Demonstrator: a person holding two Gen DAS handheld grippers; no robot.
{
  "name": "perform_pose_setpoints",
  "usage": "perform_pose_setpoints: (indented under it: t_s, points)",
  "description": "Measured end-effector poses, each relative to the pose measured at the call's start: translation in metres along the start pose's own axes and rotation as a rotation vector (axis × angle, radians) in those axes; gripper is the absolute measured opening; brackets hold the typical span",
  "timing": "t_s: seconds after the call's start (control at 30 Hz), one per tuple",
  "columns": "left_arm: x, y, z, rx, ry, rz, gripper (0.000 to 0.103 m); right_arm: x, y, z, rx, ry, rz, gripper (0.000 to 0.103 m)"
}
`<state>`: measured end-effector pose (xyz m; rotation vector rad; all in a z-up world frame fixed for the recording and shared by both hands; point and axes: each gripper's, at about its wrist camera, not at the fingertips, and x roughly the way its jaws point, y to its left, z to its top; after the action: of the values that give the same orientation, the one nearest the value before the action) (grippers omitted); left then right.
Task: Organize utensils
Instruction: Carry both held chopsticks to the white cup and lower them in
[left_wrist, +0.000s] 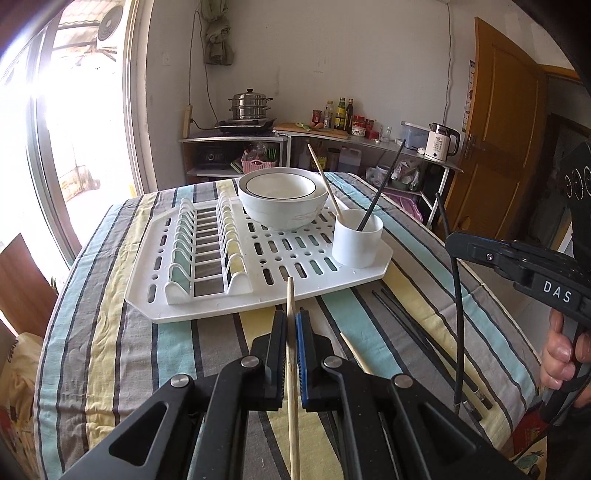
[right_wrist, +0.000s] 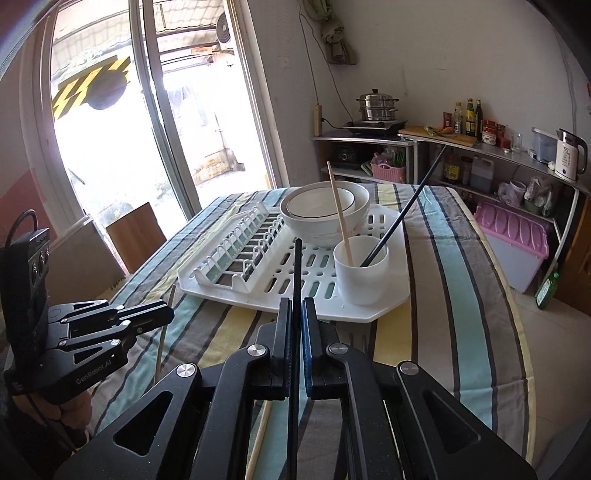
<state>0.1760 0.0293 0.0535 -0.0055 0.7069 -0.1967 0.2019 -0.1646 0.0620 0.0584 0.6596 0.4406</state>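
"DAS"-lettered right gripper (right_wrist: 296, 325) clamps a black chopstick (right_wrist: 296, 280), "GenRobot.AI" left gripper (left_wrist: 291, 332) clamps a wooden chopstick (left_wrist: 290, 299), above striped tablecloth (left_wrist: 110, 332) near white plastic drying rack's (left_wrist: 207, 310) front edge.

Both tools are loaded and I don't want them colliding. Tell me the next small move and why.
Probably carry the right tool forward and tip its black chopstick into the white cup. That tool is shut on the stick, and the cup already holds one wooden and one black chopstick. The left tool, shut on a wooden chopstick, can follow.
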Motion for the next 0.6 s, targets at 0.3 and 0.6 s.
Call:
perform_pose_setpoints:
  t_s: [0.3, 0.6]
  points:
    - [-0.03, -0.004, 0.001, -0.001, -0.047, 0.001, 0.005, -0.031, 0.002, 0.001, -0.002, -0.072, 0.01, 0.005]
    - [-0.051, -0.005, 0.002, -0.01, -0.083, -0.005, 0.005, -0.052, 0.0, 0.001, -0.001, -0.123, 0.011, 0.005]
